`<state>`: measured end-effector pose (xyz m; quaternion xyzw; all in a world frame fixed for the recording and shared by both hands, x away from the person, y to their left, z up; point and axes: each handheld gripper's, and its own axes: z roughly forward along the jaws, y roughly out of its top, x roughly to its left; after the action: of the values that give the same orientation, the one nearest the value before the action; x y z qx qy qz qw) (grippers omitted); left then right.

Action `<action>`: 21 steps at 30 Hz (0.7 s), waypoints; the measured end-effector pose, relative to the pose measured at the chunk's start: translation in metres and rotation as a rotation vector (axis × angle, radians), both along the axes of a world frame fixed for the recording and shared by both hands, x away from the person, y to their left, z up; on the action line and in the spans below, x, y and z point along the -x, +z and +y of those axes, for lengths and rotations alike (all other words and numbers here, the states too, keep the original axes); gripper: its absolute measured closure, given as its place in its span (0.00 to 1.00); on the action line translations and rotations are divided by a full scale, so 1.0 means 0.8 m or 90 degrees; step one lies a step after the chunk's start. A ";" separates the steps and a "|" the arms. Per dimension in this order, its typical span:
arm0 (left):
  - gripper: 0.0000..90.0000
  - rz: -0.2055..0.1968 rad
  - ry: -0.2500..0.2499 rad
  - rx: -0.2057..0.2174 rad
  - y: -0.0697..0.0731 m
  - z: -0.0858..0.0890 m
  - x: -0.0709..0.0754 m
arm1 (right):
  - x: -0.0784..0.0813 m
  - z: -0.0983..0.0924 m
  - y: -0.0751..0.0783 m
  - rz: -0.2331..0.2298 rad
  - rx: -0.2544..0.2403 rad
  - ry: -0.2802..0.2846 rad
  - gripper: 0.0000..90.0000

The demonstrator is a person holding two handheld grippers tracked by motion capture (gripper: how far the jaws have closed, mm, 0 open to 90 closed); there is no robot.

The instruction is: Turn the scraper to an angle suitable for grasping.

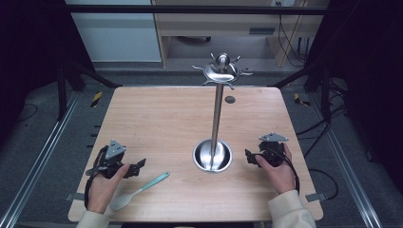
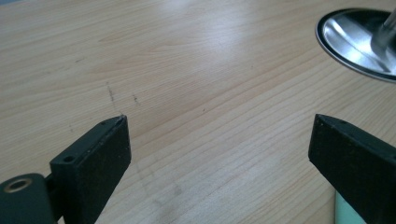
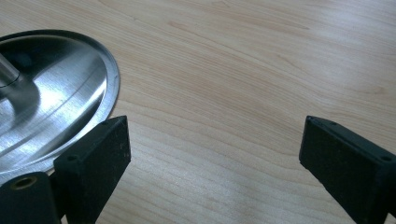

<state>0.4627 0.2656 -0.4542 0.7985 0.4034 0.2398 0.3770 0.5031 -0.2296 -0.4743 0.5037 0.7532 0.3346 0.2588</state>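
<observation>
A steel utensil stand (image 1: pixel 217 109) rises from a round dished base (image 1: pixel 212 156) at the table's middle front, with hooks around its top (image 1: pixel 221 70). A spatula with a teal handle and a pale head (image 1: pixel 140 191) lies flat at the front left. My left gripper (image 1: pixel 139 165) rests on the table just left of the spatula, open, nothing between its jaws. In the left gripper view the base (image 2: pixel 355 42) sits at the upper right and a pale bit of the spatula (image 2: pixel 343 212) shows beside the right jaw. My right gripper (image 1: pixel 249 156) stands open just right of the base (image 3: pixel 51 93).
The wooden table (image 1: pixel 157 118) has a small dark round hole (image 1: pixel 230 99) behind the stand. Metal rails run along both sides on the floor. Cabinets and cables stand beyond the far edge.
</observation>
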 end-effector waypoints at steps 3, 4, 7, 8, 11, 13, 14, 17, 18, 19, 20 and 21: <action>0.06 0.004 -0.018 -0.027 0.005 -0.011 0.000 | -0.001 -0.003 -0.001 0.001 -0.004 -0.004 0.10; 0.07 0.016 -0.045 -0.040 0.011 -0.023 -0.004 | -0.001 -0.006 -0.001 0.000 -0.006 -0.003 0.10; 0.10 0.027 -0.064 -0.050 0.018 -0.036 -0.009 | 0.000 -0.010 -0.001 0.000 -0.006 -0.012 0.10; 0.10 0.034 -0.071 -0.055 0.020 -0.043 -0.012 | 0.000 -0.010 -0.001 0.000 -0.006 -0.012 0.10; 0.26 0.084 -0.095 -0.089 0.020 -0.062 -0.021 | 0.001 -0.008 0.001 -0.005 -0.009 -0.011 0.10; 0.40 0.084 -0.112 -0.117 0.018 -0.071 -0.019 | 0.002 -0.006 0.001 -0.002 -0.009 -0.010 0.10; 0.46 0.083 -0.126 -0.106 0.016 -0.076 -0.010 | 0.002 -0.005 0.001 -0.004 -0.004 -0.009 0.11; 0.59 0.084 -0.150 -0.128 0.011 -0.082 0.000 | 0.001 -0.002 0.000 0.001 0.003 -0.009 0.11; 0.65 0.080 -0.154 -0.149 0.010 -0.085 0.004 | 0.000 -0.001 -0.001 0.001 0.007 -0.009 0.11; 0.71 0.076 -0.157 -0.145 0.010 -0.086 0.010 | 0.001 0.000 -0.001 0.004 0.009 -0.009 0.11; 0.75 0.076 -0.157 -0.145 0.010 -0.086 0.010 | 0.001 0.000 -0.001 0.004 0.009 -0.009 0.11; 0.80 0.085 -0.159 -0.141 0.009 -0.085 0.012 | 0.001 0.001 -0.001 0.002 0.011 -0.007 0.11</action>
<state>0.4531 0.1979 -0.4474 0.8931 0.2963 0.1809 0.2861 0.5026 -0.2286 -0.4750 0.5063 0.7537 0.3255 0.2639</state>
